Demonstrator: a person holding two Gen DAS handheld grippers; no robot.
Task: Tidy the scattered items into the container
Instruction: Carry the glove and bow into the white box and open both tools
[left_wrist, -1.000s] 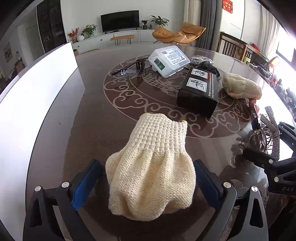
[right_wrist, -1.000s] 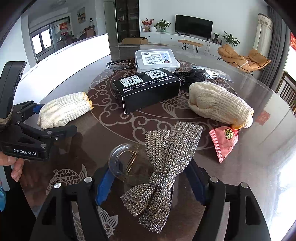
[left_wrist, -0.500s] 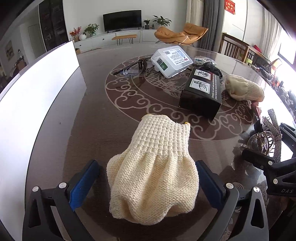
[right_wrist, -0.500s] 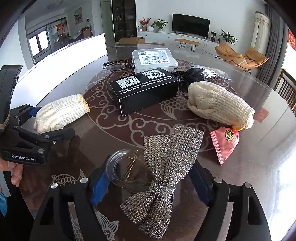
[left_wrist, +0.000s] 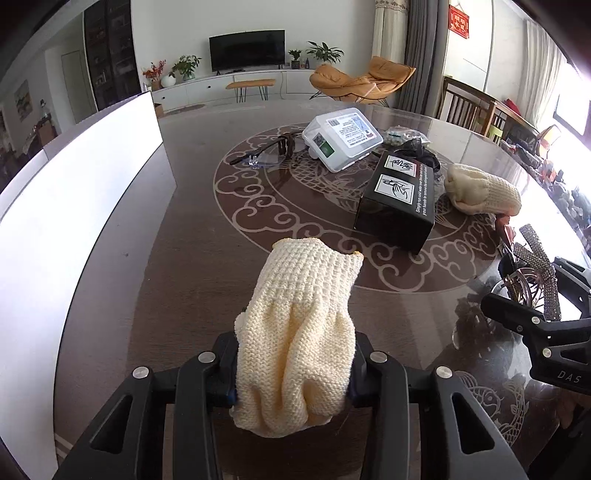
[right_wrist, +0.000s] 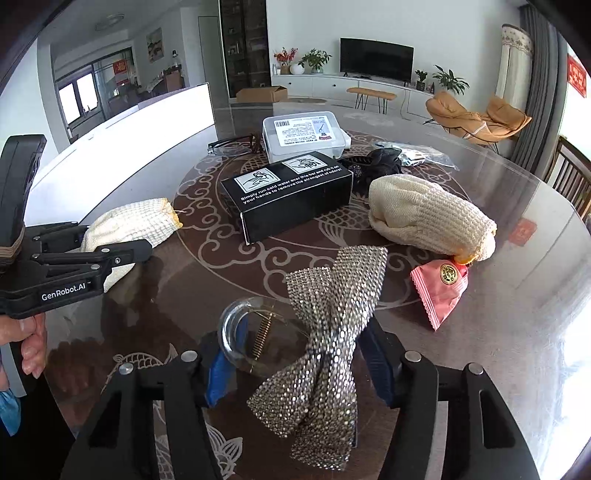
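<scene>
Left wrist view: left claw (left_wrist: 291, 373) is closing on the cream knitted glove (left_wrist: 295, 332), pads already pinching its bunched end.
Glove's long axis is running toward 12 o'clock. Right claw (right_wrist: 295, 363) is narrowing around the rhinestone bow clip (right_wrist: 325, 332), contact unclear. White container (right_wrist: 122, 147) is lying at 10 o'clock on the desk (right_wrist: 517, 332); its inside is washing out in glare.

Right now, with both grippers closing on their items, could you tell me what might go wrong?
1. The left gripper is closing on one bunched end of the cream knit glove; the soft knit might slip out when lifted.
2. The right gripper is closing around the rhinestone bow hair clip, and one pad may land on its clear curved clamp, which could twist or spring free.
</scene>
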